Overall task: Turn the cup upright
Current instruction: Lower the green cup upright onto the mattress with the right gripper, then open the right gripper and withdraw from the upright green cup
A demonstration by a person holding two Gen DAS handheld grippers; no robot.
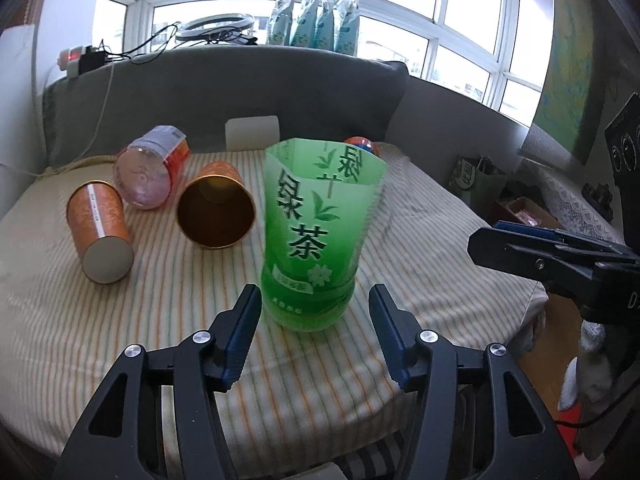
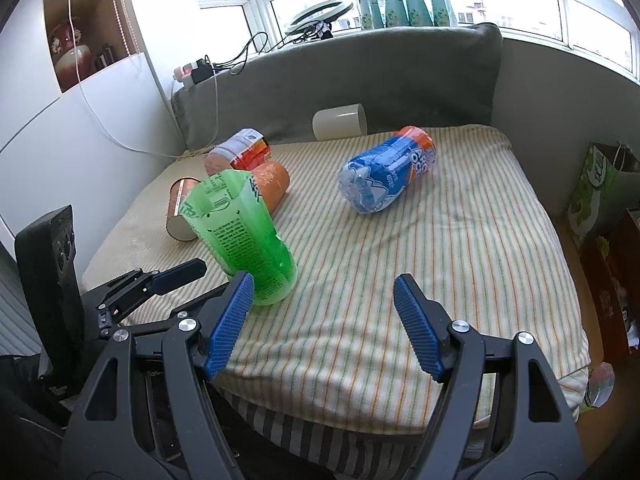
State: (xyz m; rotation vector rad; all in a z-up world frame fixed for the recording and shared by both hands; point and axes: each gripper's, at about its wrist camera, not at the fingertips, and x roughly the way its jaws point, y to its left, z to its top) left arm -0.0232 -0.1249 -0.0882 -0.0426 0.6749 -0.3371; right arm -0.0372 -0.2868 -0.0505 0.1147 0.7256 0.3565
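A green see-through cup (image 1: 316, 232) cut from a tea bottle stands upright on the striped cloth, mouth up. It also shows in the right wrist view (image 2: 244, 236). My left gripper (image 1: 315, 304) is open, its jaws on either side of the cup's base, not touching it. My right gripper (image 2: 324, 296) is open and empty, just right of the cup; it shows in the left wrist view (image 1: 532, 252) at the right edge. A blue and orange cup (image 2: 386, 176) lies on its side.
Two orange cups (image 1: 100, 232) (image 1: 216, 208) and a pink-topped clear cup (image 1: 150, 172) lie on their sides at the left. A white cup (image 2: 340, 122) lies at the back by the grey cushion (image 2: 360, 76). The cloth's edge (image 2: 400, 408) is near me.
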